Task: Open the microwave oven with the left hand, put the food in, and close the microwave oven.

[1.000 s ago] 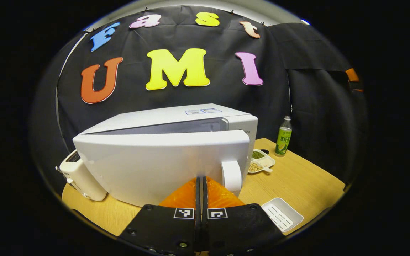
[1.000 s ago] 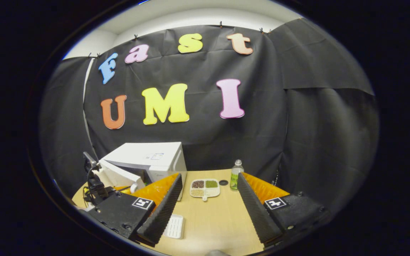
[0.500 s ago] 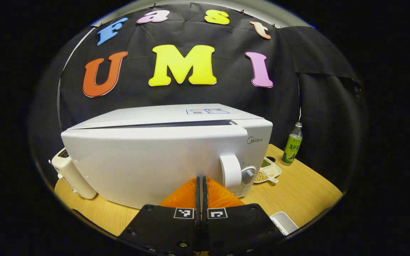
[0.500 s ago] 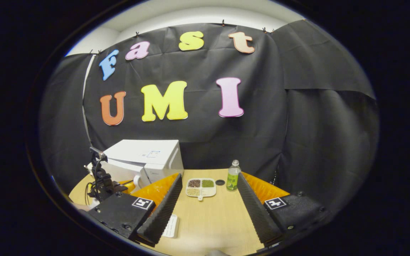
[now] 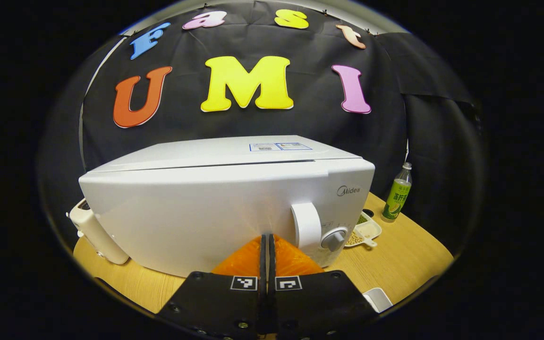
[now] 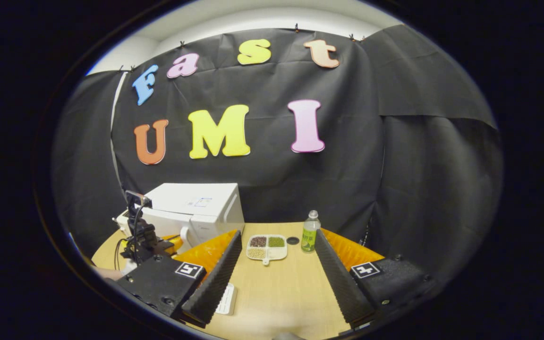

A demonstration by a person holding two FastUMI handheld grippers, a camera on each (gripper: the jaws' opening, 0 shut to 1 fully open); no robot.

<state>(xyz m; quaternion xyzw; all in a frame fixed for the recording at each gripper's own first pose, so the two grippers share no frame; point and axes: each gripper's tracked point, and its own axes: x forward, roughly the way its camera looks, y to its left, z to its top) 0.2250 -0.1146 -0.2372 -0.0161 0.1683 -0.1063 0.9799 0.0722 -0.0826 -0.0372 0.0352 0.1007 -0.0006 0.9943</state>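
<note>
The white microwave point(image 5: 206, 208) stands on the wooden table point(image 5: 404, 255), its door flush against the body. In the left gripper view the door's upright handle point(image 5: 306, 227) and a round knob point(image 5: 335, 239) sit at the right of its front. My left gripper point(image 5: 268, 238) is shut, fingers pressed together with nothing between them, tips right at the door front just left of the handle. The oven's inside is hidden. In the right gripper view the microwave point(image 6: 196, 210) stands far left with the left gripper point(image 6: 151, 243) in front of it. My right gripper point(image 6: 278, 234) hangs open above the table.
A divided dish of beans point(image 6: 266, 247) and a green-labelled bottle point(image 6: 309, 232) stand right of the microwave near the back. A small white slotted tray point(image 6: 227, 298) lies near the front edge. A cream appliance point(image 5: 93, 231) sits left of the microwave.
The microwave door has swung from partly open to flush with the body, with my shut left gripper moving forward against it. The right gripper has stayed open and nearly still.
</note>
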